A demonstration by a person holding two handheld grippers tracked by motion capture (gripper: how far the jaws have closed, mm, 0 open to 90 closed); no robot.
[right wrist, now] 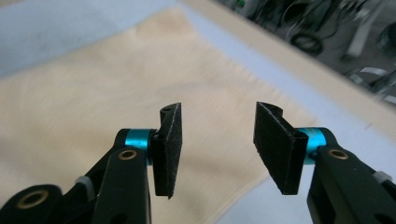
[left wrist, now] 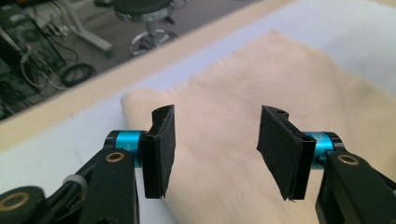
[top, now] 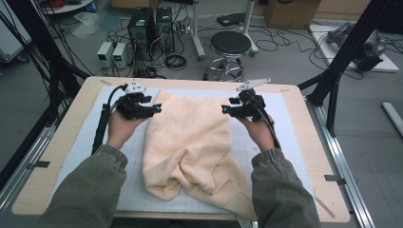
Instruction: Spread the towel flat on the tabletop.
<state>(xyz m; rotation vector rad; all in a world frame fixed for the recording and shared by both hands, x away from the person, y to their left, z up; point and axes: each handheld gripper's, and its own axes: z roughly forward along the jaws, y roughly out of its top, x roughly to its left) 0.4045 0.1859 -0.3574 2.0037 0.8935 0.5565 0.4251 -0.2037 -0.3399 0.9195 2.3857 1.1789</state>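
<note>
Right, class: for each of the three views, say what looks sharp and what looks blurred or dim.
High view: even, dim light; towel and both grippers fairly clear. Left gripper view: the open left gripper is sharp, the towel beneath is smeared. Right gripper view: the open right gripper is crisp, the towel soft, the floor clutter behind out of focus.

One overhead camera, two riding on the grippers

High view looks forward and down over the whole table [top: 66, 142]; both gripper views sit close above the towel's [top: 190, 142] far end, the shared part.
</note>
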